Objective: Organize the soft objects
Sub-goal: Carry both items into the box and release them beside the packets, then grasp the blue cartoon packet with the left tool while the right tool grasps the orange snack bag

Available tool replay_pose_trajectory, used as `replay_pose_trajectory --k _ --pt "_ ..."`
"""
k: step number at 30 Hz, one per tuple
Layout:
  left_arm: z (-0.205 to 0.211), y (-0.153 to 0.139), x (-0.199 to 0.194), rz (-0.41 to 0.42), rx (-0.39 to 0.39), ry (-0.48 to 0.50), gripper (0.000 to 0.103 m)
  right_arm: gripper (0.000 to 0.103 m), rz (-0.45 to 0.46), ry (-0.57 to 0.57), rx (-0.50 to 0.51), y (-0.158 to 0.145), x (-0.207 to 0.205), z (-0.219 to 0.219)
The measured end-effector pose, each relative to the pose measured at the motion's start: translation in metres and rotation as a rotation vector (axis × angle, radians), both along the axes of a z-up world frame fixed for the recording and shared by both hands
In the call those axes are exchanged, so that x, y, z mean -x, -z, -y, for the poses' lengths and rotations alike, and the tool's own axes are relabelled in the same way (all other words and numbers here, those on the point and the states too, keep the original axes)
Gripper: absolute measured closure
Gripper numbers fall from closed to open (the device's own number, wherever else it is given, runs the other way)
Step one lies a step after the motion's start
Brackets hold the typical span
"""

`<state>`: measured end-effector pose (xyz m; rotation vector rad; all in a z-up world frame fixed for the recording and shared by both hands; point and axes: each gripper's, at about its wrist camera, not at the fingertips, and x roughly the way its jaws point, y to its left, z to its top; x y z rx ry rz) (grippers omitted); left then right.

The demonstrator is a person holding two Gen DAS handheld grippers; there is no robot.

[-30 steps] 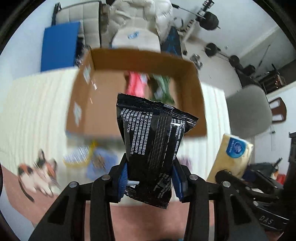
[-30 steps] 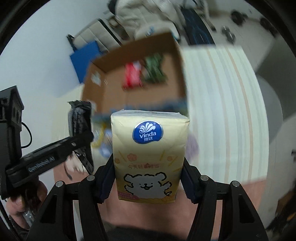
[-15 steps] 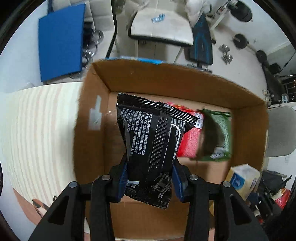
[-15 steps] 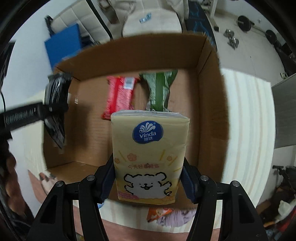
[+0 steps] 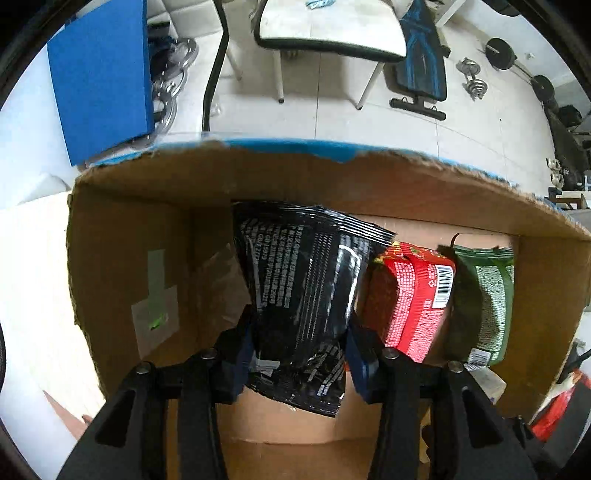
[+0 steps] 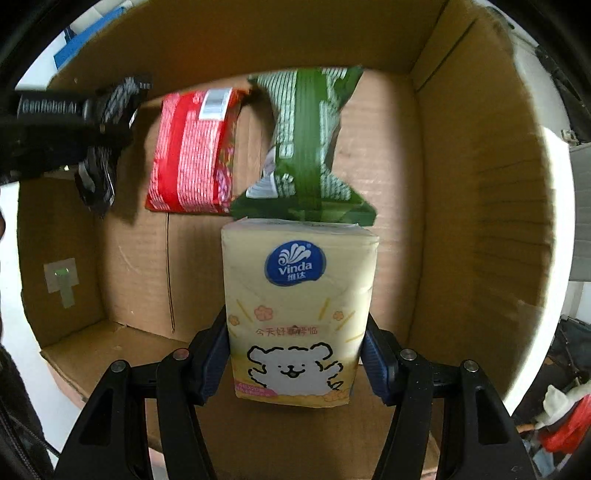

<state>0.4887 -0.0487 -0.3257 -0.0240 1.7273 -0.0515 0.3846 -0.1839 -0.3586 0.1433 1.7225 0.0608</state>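
My left gripper (image 5: 299,354) points down inside a brown cardboard box (image 5: 122,236). A black snack pouch (image 5: 306,280) stands between its blue pads, which still touch it while the jaws are opening. Beside it on the box floor lie a red pouch (image 5: 410,299) and a green pouch (image 5: 487,299). My right gripper (image 6: 295,362) is shut on a yellow tissue pack (image 6: 299,302), held low over the box floor (image 6: 129,258) just in front of the green pouch (image 6: 306,147). The red pouch (image 6: 192,155) and the black pouch (image 6: 99,173) show at the left.
The box walls (image 6: 472,221) ring both grippers closely. Beyond the far wall stand a white chair (image 5: 328,26), a blue board (image 5: 99,74), a weight bench (image 5: 421,66) and dumbbells (image 5: 472,79). A pale striped cloth (image 5: 33,277) lies left of the box.
Both grippers came forward and sank into the box with their loads. The box walls now fill both views. The black pouch sits left of the red pouch.
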Motion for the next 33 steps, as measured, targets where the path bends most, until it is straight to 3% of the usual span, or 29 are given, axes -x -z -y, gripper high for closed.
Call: replay_pose_trajectory --k 3,5,7,11,19,33 --pt "0.000 -0.012 -0.002 0.030 0.008 0.011 0.056 0.030 0.024 0.002 0.007 -0.003 -0.004 0.001" --pt "-0.001 -0.027 0.002 0.063 0.019 0.020 0.051 0.017 0.048 0.011 0.001 -0.015 -0.007 0.004" --pt "-0.002 -0.046 0.009 0.105 0.030 0.029 0.027 0.017 0.072 0.016 -0.008 -0.029 -0.007 0.003" --pt "-0.004 -0.075 0.031 0.205 0.033 0.053 0.011 0.002 0.134 0.012 0.022 -0.057 -0.004 0.005" --pt "-0.010 -0.122 0.107 0.342 0.066 0.058 0.006 0.000 0.279 0.030 0.105 -0.105 0.017 0.010" --pt "-0.024 -0.190 0.203 0.581 -0.014 0.021 0.006 0.000 0.468 0.044 0.142 -0.190 0.091 0.008"
